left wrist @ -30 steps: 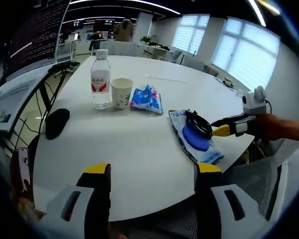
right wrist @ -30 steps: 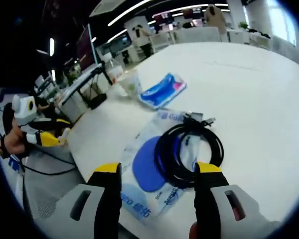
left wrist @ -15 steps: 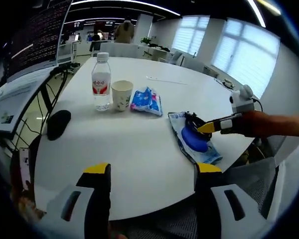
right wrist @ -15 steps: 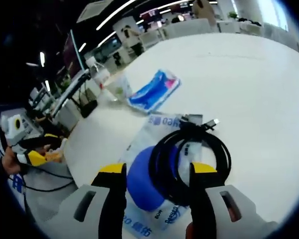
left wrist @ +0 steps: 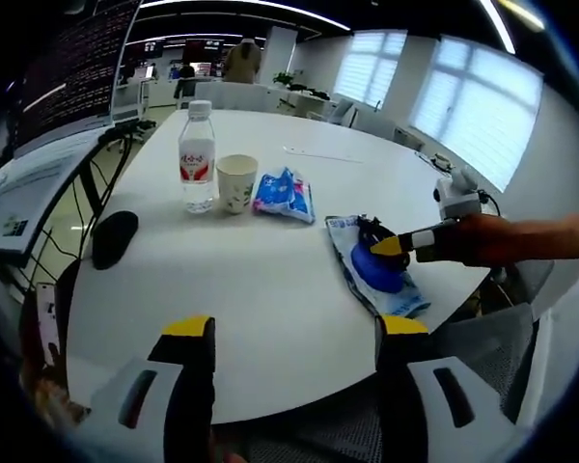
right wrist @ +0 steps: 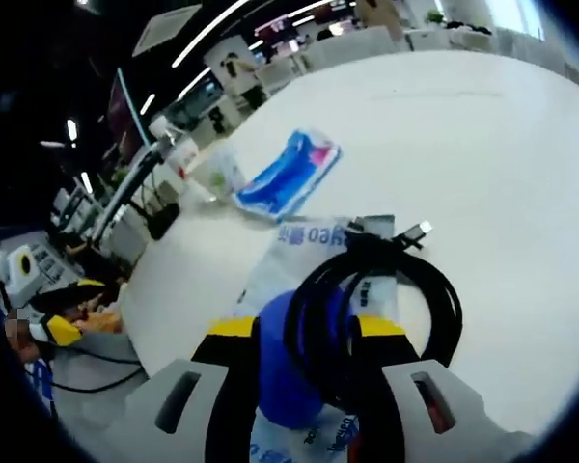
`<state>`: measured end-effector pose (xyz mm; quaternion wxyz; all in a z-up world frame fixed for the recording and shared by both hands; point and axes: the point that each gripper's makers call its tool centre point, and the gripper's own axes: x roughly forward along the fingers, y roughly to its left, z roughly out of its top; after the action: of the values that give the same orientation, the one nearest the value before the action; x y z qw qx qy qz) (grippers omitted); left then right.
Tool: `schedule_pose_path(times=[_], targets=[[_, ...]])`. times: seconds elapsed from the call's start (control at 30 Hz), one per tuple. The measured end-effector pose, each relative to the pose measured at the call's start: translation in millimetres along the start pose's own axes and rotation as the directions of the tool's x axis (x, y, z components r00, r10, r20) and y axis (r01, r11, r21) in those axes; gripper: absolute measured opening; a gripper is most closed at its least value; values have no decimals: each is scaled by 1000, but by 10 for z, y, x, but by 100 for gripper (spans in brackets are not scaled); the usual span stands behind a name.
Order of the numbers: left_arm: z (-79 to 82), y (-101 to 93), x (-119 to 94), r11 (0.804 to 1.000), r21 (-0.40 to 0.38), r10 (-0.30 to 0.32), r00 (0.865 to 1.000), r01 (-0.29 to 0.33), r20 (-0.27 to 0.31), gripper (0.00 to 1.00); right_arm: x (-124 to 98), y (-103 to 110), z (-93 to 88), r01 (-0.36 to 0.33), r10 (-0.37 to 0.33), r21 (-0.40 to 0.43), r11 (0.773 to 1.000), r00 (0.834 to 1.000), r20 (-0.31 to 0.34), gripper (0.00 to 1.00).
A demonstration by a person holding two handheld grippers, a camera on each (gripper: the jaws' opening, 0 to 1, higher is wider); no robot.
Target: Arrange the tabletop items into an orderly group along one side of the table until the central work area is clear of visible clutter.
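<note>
Across the round white table point(left wrist: 270, 280) we see the items strung from its left side towards the right edge: a water bottle point(left wrist: 197, 157), a paper cup point(left wrist: 236, 182), a blue tissue pack point(left wrist: 284, 193), then a flat wipes packet point(left wrist: 378, 275) with a coiled black cable point(right wrist: 381, 304) lying on it. Our right claw point(right wrist: 304, 333) is much the nearer hand: its jaws stand apart, straddling the near arc of the coil, which lies straight ahead between them, the cable's plug ends pointing away. We judge the coming move to be closing on that arc. Our left claw point(left wrist: 294, 328) hovers with jaws apart over the near table edge, well apart from everything.
</note>
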<state>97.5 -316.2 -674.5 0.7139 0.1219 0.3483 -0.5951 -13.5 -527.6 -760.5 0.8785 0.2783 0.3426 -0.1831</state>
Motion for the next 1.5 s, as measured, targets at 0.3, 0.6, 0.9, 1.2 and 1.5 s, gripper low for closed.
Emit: schedule_pose_path(times=[0.3, 0.6, 0.9, 1.2, 1.5], targets=[[-8, -49, 1, 1000, 17, 1, 1000, -1, -10, 68, -36, -121, 10, 46, -48, 33, 998, 998, 48, 6], [106, -28, 11, 1000, 11, 13, 1000, -13, 18, 67, -87, -41, 44, -18, 16, 48, 999, 999, 42, 5], [71, -37, -17, 1000, -11, 22, 999, -22, 32, 67, -211, -102, -13, 13, -15, 40, 999, 998, 53, 5], [34, -35, -47, 1000, -17, 21, 999, -21, 27, 67, -386, -167, -70, 10, -16, 66, 998, 996, 90, 3], [55, -62, -31, 1000, -10, 16, 999, -15, 29, 67, -622, -353, -29, 37, -58, 136, 990, 987, 152, 3]])
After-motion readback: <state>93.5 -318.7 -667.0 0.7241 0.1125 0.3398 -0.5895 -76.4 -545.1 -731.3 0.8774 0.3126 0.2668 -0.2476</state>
